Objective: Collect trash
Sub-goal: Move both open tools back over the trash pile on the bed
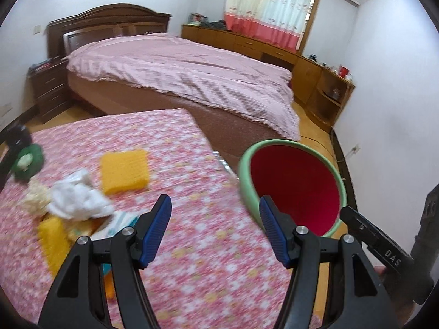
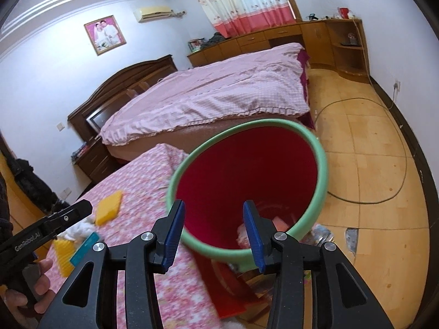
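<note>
Showing both grippers raised over a worktop (image 1: 170, 148) covered in a pink floral cloth, with a bed (image 1: 175, 65) and wooden cabinets (image 1: 247, 44) behind. The left gripper (image 1: 215, 229) has its jaws set wide apart with nothing between them; only blurred cloth lies beneath. The right gripper (image 2: 214, 235) has its jaws partly parted and likewise empty, poised above the mouth of the bin (image 2: 318, 161), a red bucket with a pale green rim standing on the floor just beside the worktop's edge. Pale scraps (image 2: 241, 233) lie at the bottom of the bin, blurred. The remaining trash sits on the far-left part of the worktop: a crumpled white tissue (image 1: 79, 197), a yellow sponge (image 1: 124, 171) lying apart from it, a second yellow ridged piece (image 1: 53, 240) at the cloth's near edge, a teal-and-white packet (image 1: 120, 220) partly under the tissue, and a green item (image 1: 28, 161) near the left border. A hand (image 2: 41, 279) grips the left tool's handle. A cable (image 2: 384, 192) loops across the tiled floor (image 2: 370, 233).
</note>
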Motion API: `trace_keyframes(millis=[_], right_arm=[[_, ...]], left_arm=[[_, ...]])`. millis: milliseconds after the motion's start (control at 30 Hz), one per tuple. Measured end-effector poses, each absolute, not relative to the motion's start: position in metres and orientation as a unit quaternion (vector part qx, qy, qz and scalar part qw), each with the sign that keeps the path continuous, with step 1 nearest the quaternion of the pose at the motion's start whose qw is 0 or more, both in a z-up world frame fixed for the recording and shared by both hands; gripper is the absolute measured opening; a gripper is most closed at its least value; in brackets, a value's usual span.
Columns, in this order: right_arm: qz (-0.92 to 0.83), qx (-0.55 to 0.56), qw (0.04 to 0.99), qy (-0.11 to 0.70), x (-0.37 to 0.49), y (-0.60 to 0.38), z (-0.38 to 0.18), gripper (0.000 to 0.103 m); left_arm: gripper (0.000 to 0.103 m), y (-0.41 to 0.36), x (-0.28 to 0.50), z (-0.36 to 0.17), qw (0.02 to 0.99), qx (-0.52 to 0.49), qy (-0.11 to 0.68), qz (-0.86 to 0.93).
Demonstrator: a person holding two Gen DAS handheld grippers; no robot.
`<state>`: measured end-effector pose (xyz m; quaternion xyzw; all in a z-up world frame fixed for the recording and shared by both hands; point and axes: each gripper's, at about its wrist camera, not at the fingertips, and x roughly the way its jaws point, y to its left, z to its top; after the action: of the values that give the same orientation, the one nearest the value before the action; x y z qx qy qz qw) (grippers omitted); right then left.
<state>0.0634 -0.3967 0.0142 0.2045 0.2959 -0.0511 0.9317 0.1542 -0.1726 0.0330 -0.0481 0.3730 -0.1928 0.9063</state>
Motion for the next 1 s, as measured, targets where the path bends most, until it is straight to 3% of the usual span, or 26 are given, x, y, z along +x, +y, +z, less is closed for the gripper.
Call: trace_keyframes(millis=[833, 1000], right_arm=[[0.011, 0.178, 0.922, 0.343, 0.082, -0.311, 0.000, 0.047], [0.017, 0.171, 0.920, 0.352, 0.085, -0.301, -0.004, 0.047]], left_arm=[[0.066, -0.036, 0.140, -0.009, 0.907, -0.067, 0.414, -0.039], [0.054, -0.029, 0.145, -0.022, 0.899, -0.076, 0.430, -0.036]])
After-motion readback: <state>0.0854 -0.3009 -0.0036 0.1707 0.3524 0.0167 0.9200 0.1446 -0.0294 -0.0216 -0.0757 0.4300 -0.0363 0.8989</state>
